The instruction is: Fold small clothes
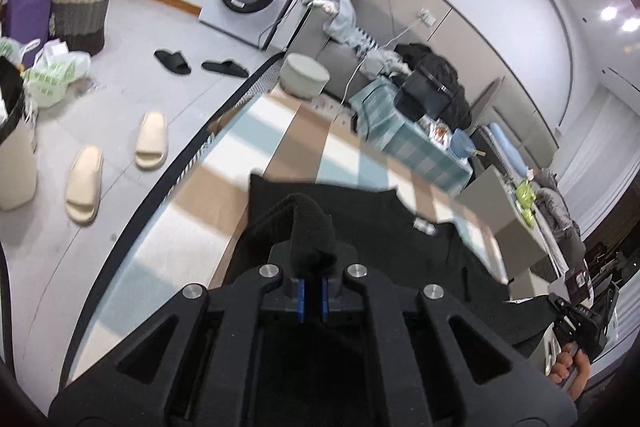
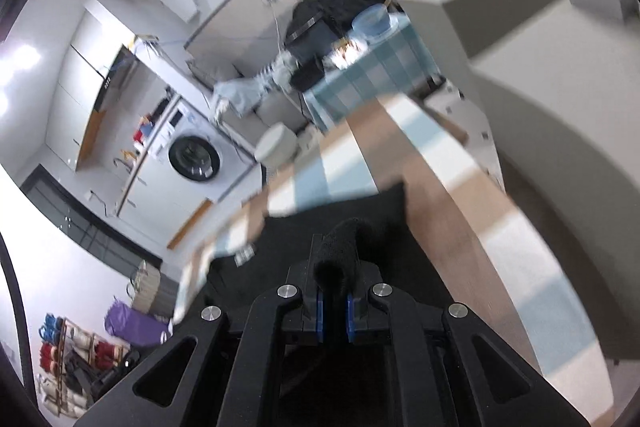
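Left gripper [image 1: 313, 259] pinches a bunched fold of the black garment [image 1: 360, 219]; right gripper [image 2: 335, 267] is clamped on another fold of it. Garment lies spread on the checked tablecloth [image 1: 224, 163], near the table's left edge.

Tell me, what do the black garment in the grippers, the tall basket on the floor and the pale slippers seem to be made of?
Black garment: soft matte knit fabric, likely cotton; it bunches into a fuzzy fold between the jaws. Tall basket: woven rope or wicker, cream over grey; the weave ribs show. Pale slippers: moulded foam or rubber, smooth, matte and one-piece, probably EVA.
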The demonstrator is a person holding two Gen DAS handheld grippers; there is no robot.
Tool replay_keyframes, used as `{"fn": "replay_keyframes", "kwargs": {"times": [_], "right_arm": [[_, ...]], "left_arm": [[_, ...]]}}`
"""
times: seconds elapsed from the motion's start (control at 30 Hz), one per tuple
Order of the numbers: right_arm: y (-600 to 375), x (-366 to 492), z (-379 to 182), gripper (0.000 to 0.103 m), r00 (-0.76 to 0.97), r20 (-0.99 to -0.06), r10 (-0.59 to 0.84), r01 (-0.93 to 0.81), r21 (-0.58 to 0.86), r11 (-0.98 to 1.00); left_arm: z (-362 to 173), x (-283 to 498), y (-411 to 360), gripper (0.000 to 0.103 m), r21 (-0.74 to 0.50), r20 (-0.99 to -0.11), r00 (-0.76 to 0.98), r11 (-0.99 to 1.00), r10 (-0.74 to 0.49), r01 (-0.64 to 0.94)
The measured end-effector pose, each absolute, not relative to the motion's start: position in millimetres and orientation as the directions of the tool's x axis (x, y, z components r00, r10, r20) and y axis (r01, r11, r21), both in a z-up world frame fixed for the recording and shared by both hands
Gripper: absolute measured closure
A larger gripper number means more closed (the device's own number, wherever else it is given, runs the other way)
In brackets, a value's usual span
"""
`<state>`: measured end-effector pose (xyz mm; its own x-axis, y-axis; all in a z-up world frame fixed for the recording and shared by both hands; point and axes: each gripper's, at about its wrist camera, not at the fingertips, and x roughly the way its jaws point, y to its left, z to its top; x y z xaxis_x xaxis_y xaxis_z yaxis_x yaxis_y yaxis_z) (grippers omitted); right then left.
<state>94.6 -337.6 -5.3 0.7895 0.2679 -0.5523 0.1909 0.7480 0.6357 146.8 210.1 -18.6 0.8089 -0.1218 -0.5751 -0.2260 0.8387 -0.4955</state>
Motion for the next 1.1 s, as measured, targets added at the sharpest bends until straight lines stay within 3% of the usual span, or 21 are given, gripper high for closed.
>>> {"fn": "replay_keyframes", "kwargs": {"times": [0.2, 0.47, 0.53, 0.57, 0.6, 0.63, 0.67, 0.8, 0.93, 1.1], "right_arm": [[-339, 110, 26, 0.096, 0.873, -0.382, 0.302, 0.068, 0.71, 0.701], [-338, 77, -53, 0.095, 0.662, -0.706, 0.251, 0.278, 0.543, 0.792], [-338, 67, -65, 0.089, 0.615, -0.748, 0.249, 0.308, 0.518, 0.798], [-339, 63, -67, 0.088, 0.611, -0.751, 0.249, 0.305, 0.514, 0.801], [-339, 57, -66, 0.081, 0.613, -0.75, 0.246, 0.3, 0.509, 0.807], [-340, 52, -65, 0.066, 0.614, -0.751, 0.243, 0.295, 0.503, 0.812], [-341, 43, -64, 0.06, 0.617, -0.749, 0.242, 0.29, 0.502, 0.815], [-336, 8, -59, 0.058, 0.621, -0.741, 0.257, 0.223, 0.481, 0.848], [-319, -7, -65, 0.058, 0.577, -0.784, 0.23, 0.168, 0.389, 0.906], [-313, -7, -67, 0.053, 0.575, -0.782, 0.239, 0.131, 0.377, 0.917]], "left_arm": [[3, 159, 211, 0.101, -0.464, -0.543, 0.836, 0.859, -0.082, -0.217], [-74, 128, 213, 0.098, -0.451, -0.681, 0.725, 0.84, -0.107, -0.301], [-85, 122, 213, 0.093, -0.452, -0.708, 0.696, 0.835, -0.122, -0.313], [-89, 118, 213, 0.088, -0.448, -0.722, 0.681, 0.835, -0.126, -0.32], [-91, 112, 213, 0.08, -0.435, -0.736, 0.666, 0.839, -0.121, -0.328], [-92, 106, 213, 0.074, -0.427, -0.74, 0.662, 0.842, -0.116, -0.329], [-93, 98, 212, 0.072, -0.42, -0.742, 0.661, 0.846, -0.112, -0.328], [-94, 68, 203, 0.054, -0.345, -0.754, 0.654, 0.885, -0.062, -0.314], [-98, 53, 190, 0.054, -0.311, -0.777, 0.624, 0.911, -0.079, -0.272], [-100, 55, 175, 0.053, -0.269, -0.792, 0.606, 0.93, -0.066, -0.25]]}}
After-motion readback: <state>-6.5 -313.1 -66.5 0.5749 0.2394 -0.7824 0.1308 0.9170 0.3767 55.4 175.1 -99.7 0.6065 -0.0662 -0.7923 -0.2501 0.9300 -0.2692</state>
